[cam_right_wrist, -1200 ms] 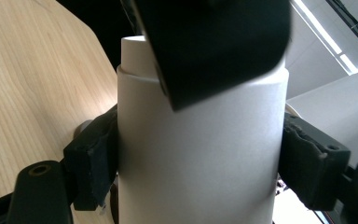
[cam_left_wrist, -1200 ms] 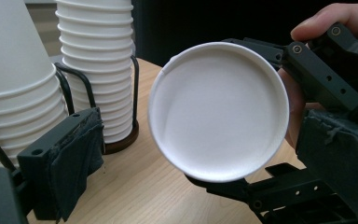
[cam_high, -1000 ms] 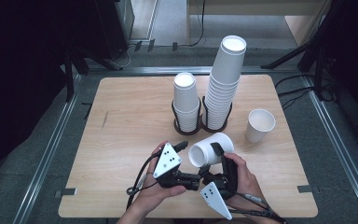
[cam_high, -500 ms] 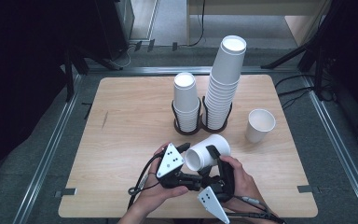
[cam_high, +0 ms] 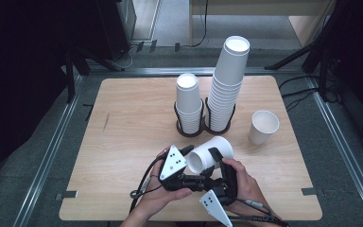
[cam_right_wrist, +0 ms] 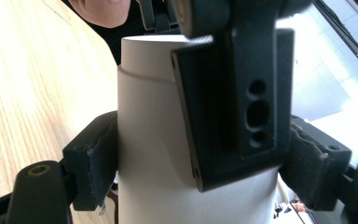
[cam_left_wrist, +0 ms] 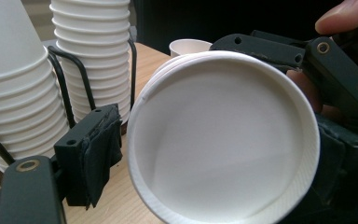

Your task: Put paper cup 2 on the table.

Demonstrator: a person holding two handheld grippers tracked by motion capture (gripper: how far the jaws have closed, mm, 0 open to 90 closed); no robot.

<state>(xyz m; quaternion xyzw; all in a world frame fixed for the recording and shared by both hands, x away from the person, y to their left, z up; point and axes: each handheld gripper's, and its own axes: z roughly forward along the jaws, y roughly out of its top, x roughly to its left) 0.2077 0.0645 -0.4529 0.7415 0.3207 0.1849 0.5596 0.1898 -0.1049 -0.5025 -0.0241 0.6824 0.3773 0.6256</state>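
Observation:
A white paper cup [cam_high: 211, 152] lies on its side above the table's near middle, its mouth facing left, with at least one more cup nested in it. My right gripper [cam_right_wrist: 200, 163] is shut on its body [cam_right_wrist: 149, 154], one pad on each side. My left gripper [cam_left_wrist: 214, 154] straddles the mouth end [cam_left_wrist: 223, 135] and has just been closing. Its visible pad [cam_left_wrist: 98, 154] stands a sliver off the rim, and the other jaw is hidden behind the cup. In the high view the left gripper [cam_high: 194, 162] and right gripper [cam_high: 213, 164] meet at the cup.
Behind the hands, two black wire holders carry upside-down cup stacks: a short stack [cam_high: 189, 100] and a tall stack [cam_high: 228, 85]. One cup [cam_high: 263, 126] stands upright at the right. The wooden table [cam_high: 123, 137] ends at metal rails on both sides.
The hands and the held cup stay nearly where they were. The left gripper's jaws have drawn in around the cup's mouth end.

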